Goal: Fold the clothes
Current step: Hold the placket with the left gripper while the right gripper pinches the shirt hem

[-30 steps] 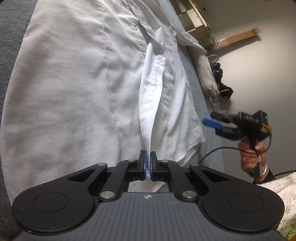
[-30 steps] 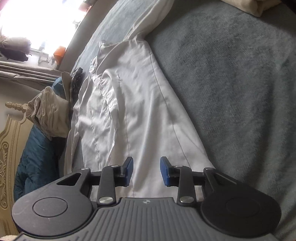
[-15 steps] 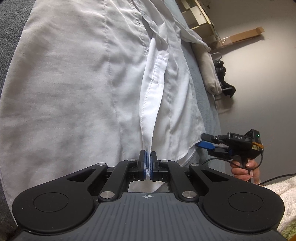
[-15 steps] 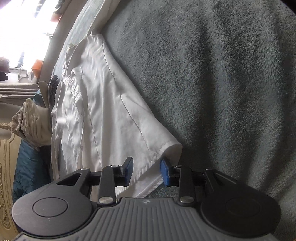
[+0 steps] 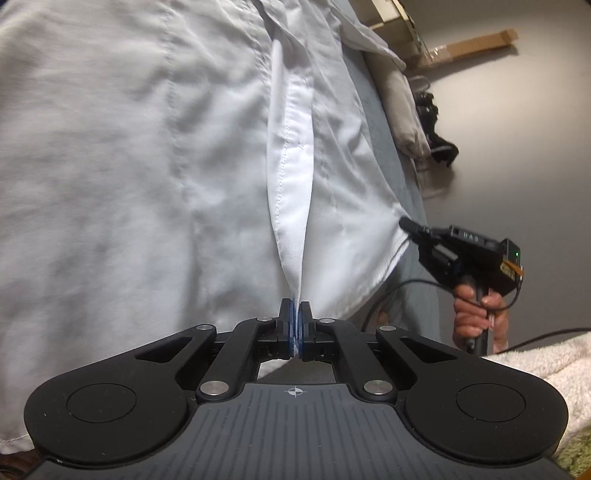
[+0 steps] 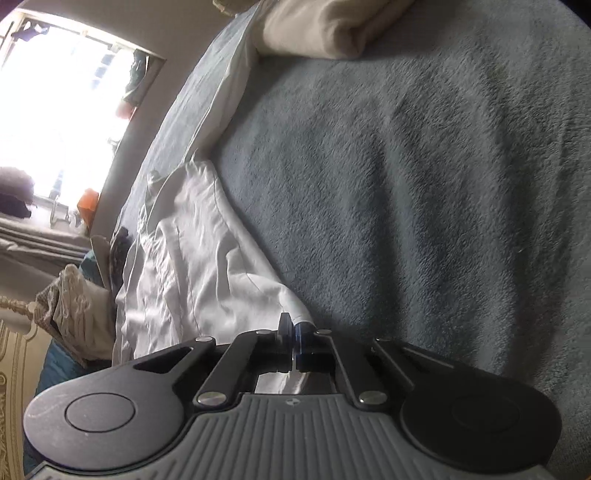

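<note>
A white shirt [image 5: 147, 166] lies spread across a bed covered with a grey fleece blanket [image 6: 424, 184]. A person holds a two-finger gripper in each hand.

The left gripper [image 5: 295, 314] is clamped on the shirt's front placket at the hem, its blue pads pressed together with the fabric edge pinched between them. The placket rises from the jaws as a narrow raised ridge running away along the shirt.

The right gripper [image 6: 291, 328] is closed on a corner of the shirt's hem at the edge of the garment, where white cloth meets bare blanket. Seen from the left gripper's camera, the right gripper [image 5: 406, 223] has its tip at that corner, the cloth pulled to a point, and the person's hand [image 5: 476, 314] is wrapped around its handle.

A beige folded cloth [image 6: 317, 29] sits at the far end of the blanket. Past the bed, a heap of pale fabric [image 6: 77, 314], possibly more clothes, lies by a bright window [image 6: 55, 110].
</note>
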`<state>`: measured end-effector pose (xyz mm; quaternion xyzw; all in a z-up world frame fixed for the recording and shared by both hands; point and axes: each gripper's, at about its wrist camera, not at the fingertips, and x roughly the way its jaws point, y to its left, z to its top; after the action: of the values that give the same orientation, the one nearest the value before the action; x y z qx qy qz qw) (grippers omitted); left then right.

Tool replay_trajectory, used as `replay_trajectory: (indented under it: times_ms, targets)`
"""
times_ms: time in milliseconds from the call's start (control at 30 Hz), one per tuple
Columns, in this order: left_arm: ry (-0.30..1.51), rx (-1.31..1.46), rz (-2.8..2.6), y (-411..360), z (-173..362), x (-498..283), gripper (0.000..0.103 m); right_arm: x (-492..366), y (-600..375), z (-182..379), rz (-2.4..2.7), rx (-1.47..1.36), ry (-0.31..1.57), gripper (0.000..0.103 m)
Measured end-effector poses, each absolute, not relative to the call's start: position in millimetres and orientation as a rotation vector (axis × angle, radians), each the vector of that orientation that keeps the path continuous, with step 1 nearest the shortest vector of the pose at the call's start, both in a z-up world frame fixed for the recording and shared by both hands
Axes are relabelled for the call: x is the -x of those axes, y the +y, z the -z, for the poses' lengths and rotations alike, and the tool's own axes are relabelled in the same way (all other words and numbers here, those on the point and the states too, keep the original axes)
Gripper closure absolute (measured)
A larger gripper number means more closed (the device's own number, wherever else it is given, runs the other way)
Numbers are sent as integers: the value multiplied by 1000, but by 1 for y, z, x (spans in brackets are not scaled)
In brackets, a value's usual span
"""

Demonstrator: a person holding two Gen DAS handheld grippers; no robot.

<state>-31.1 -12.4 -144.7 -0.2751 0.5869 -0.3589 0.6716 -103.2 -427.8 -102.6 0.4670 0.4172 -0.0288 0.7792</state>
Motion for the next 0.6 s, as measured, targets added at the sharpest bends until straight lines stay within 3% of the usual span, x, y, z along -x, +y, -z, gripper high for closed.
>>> replay_trajectory:
  times_ms: [233,600]
  targets:
    - [1326,507,843,-31,143,34,103,123,-436,111,149,-1107,775,102]
    - [1330,490,813,-32,144,33,103,130,-447,129,188,-1143,846,99]
